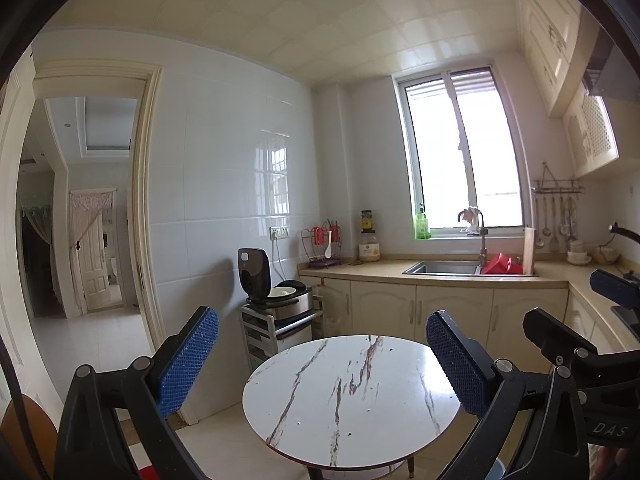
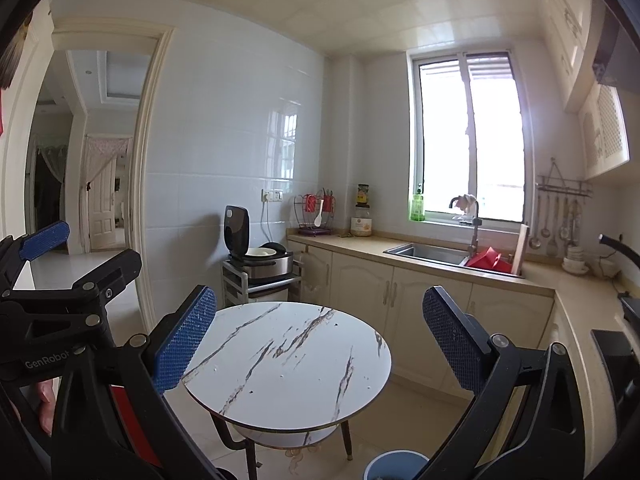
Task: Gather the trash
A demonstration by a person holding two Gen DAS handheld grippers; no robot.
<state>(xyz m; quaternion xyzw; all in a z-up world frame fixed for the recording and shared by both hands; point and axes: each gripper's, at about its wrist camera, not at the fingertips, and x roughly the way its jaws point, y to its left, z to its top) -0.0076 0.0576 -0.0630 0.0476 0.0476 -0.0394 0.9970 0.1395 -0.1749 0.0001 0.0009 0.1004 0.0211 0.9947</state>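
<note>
Blue bin [image 2: 394, 465] beside round table [image 2: 288, 364]: right wrist view only.

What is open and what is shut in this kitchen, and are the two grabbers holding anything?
left gripper: open, holding nothing
right gripper: open, holding nothing
rice cooker: lid up
base cabinet doors: shut
faucet: no water visible
round table: bare but for tiny specks
blue bin: no lid on, contents unclear

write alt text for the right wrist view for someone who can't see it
The right gripper, jaws wide open and empty, hangs over a round marble-patterned table in a kitchen. Behind are a sink under a window and a rice cooker; a blue bin is below.
</note>
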